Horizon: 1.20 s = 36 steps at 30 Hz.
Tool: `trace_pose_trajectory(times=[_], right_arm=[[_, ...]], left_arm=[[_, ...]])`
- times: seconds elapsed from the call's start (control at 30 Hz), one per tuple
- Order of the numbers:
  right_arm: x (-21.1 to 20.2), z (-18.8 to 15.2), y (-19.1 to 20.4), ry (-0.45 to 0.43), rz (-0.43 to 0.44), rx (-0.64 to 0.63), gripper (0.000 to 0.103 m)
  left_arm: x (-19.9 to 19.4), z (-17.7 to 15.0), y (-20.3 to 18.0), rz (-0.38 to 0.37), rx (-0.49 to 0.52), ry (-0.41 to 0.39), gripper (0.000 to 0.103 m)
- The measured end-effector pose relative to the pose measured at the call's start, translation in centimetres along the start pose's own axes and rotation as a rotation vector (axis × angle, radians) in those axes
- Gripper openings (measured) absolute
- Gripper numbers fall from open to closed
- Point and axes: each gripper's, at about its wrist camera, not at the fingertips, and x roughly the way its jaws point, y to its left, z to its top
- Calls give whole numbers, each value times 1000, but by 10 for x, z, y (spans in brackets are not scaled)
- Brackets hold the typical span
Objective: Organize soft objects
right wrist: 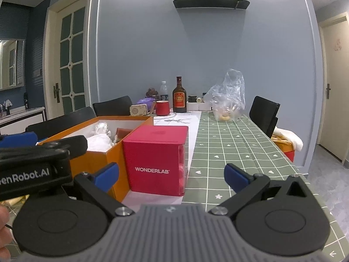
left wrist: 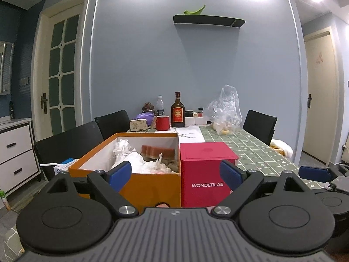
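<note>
Hovering: left gripper (left wrist: 175, 173) and right gripper (right wrist: 171, 175) both spread wide, holding nothing.
Soft items: white cloths (left wrist: 133, 161) heaped in orange box (left wrist: 139, 183), 11 o'clock of red box (right wrist: 156, 161).
Advice: descend vertically, pinch one fold, clear the box wall.

Ahead of the left tongs an orange box (left wrist: 130, 181) with a white inside held white (left wrist: 130, 161) and brown soft things (left wrist: 157, 150). Beside it stood a magenta box (left wrist: 205, 172) lettered in white. Beyond lay a green checked tablecloth (right wrist: 240, 148) with white hearts and a red mug (left wrist: 162, 123).
</note>
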Motion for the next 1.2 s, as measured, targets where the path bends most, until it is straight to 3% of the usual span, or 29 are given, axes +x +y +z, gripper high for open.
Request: trace_pose_trajectory(times=[0.2,1.2], right_arm=[[-3,-1,5,-21,-29,-30,100],[-1,-8,1,-38,11,-19,100]], left_arm=[[1,-2,-1,-4,-22,0,103],[2,-7,0,-42,-9,-7,103]])
